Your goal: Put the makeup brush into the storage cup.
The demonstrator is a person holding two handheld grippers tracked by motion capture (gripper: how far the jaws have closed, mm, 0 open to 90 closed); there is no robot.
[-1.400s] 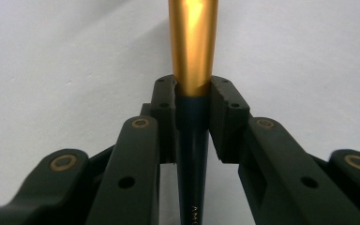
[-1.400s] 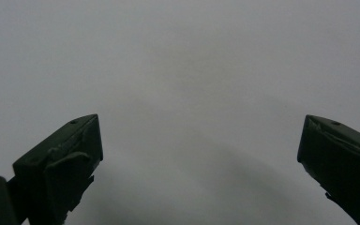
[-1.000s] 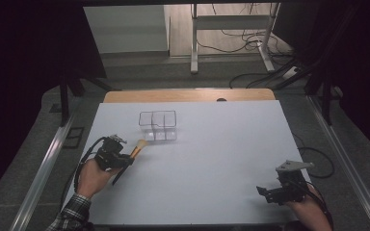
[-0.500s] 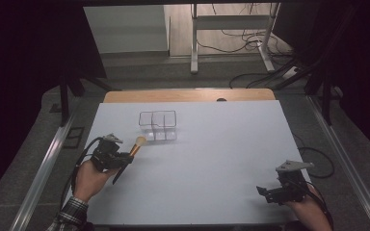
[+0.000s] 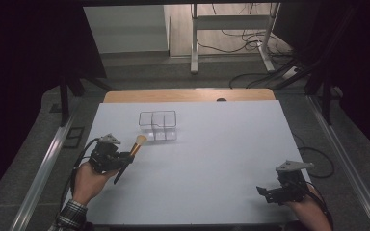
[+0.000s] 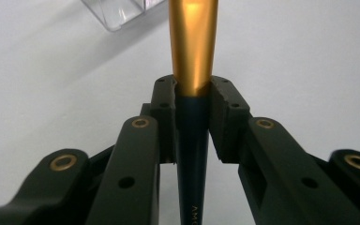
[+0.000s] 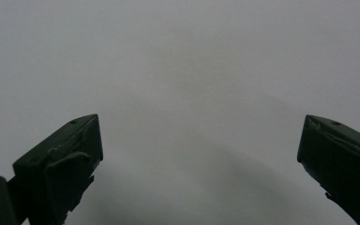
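At the left of the high view the left gripper (image 5: pixel 120 160) clamps the makeup brush (image 5: pixel 131 153) by its handle, just below the clear organizer (image 5: pixel 158 124), while the right gripper (image 5: pixel 274 192) is wide open and empty, so the tapered handle may slip out.

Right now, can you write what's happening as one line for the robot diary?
left gripper: shut on makeup brush | brush tip toward clear organizer | right gripper: open, holding nothing | white table
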